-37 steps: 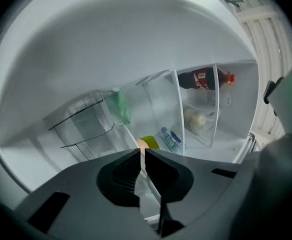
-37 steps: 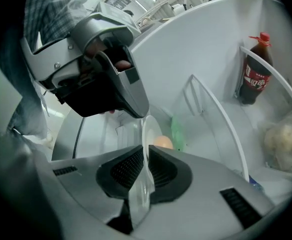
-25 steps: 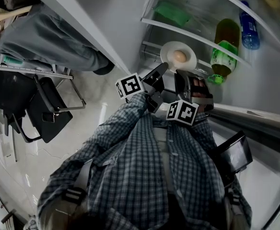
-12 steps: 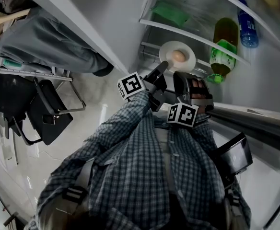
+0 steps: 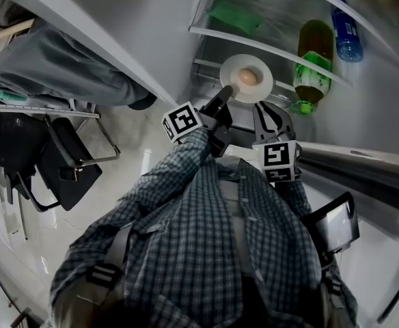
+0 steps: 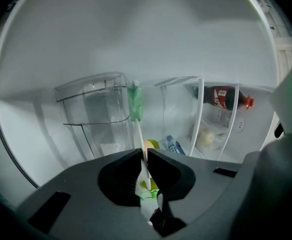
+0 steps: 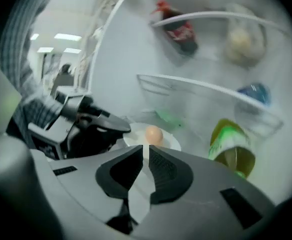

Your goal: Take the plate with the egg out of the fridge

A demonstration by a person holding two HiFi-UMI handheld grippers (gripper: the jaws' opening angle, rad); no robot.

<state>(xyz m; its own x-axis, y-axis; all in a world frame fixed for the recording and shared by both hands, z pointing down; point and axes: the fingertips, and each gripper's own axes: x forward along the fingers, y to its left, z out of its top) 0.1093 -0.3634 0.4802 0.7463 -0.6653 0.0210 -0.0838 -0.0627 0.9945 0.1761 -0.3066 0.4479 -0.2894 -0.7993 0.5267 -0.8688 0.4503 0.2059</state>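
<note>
Plate [image 5: 235,65] with egg [image 5: 248,77] is clamped at its rim by our left gripper [image 6: 143,156]. Right gripper [image 7: 145,151], jaws together and empty, has moved closer, so we judge pulling out comes next.

The place is looking like an office or lab break area rather than a home kitchen. An open fridge [image 5: 165,26] is standing on a pale, glossy floor [image 5: 138,139], its shelves and door bins [image 6: 93,109] holding mostly drinks: a green bottle [image 5: 313,60], a blue bottle [image 5: 346,36] and a cola bottle [image 6: 225,97]. Beside it black chairs [image 5: 66,156] are standing close together, and a grey garment [image 5: 63,74] is hanging near a wooden hanger [image 5: 8,29]. Farther back, flat ceiling lights [image 7: 68,36] are glowing in rows, and a person [image 7: 63,76] is standing under them.
</note>
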